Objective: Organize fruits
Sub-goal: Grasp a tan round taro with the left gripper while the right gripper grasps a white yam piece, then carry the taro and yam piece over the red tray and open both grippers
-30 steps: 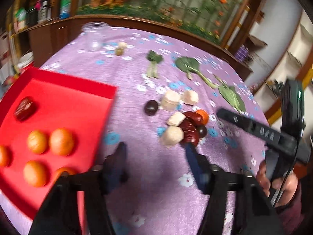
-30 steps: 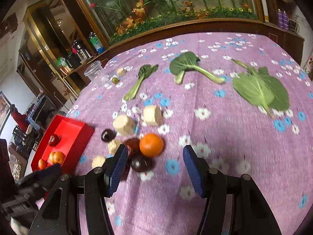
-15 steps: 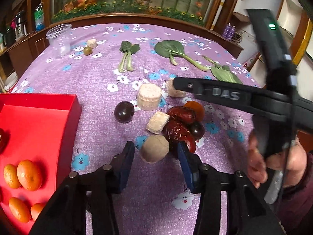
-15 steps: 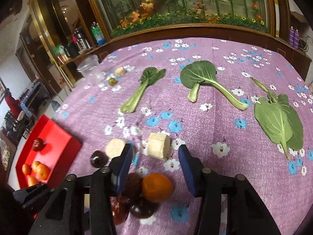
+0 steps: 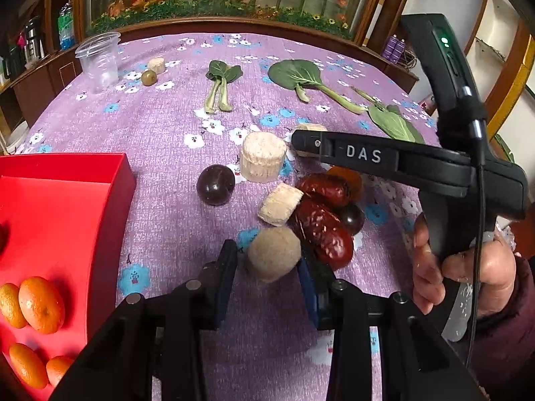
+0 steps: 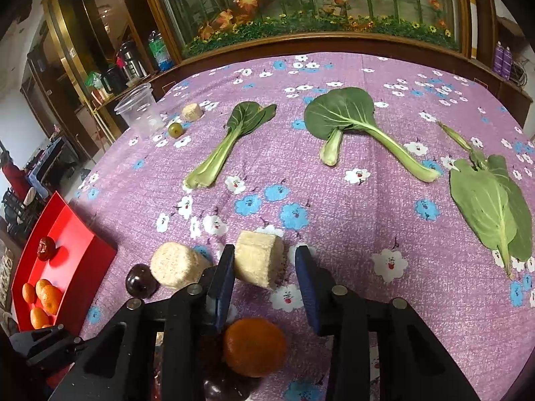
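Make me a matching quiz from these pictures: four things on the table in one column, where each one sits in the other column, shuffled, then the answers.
Things
1. mandarins
2. clear plastic cup
3. round tan piece
4. bok choy leaves

Places
A. between the fingers of the left tongs
B. far left corner of the purple tablecloth, beside a small green fruit
C. in the red tray
D. in a row across the far side of the cloth

Pairs: 1-C, 2-B, 3-A, 4-D
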The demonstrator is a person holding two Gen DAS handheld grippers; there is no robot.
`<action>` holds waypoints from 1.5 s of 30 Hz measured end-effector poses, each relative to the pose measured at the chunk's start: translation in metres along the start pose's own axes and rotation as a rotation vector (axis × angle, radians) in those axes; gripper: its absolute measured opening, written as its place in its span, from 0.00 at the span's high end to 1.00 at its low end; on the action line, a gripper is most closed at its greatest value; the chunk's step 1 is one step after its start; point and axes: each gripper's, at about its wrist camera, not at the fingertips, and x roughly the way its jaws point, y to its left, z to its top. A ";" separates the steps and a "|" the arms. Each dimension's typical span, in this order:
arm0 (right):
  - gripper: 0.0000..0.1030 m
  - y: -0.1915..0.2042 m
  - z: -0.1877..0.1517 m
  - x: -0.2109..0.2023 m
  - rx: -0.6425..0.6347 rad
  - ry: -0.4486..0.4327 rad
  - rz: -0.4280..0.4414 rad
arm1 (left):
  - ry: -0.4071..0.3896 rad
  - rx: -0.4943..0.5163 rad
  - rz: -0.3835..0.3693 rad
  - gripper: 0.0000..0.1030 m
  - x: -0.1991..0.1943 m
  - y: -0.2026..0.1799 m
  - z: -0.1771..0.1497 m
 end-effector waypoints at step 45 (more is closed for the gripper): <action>0.76 0.133 -0.058 -0.105 -0.107 -0.048 0.260 | -0.239 -0.453 0.169 0.72 -0.155 0.144 -0.090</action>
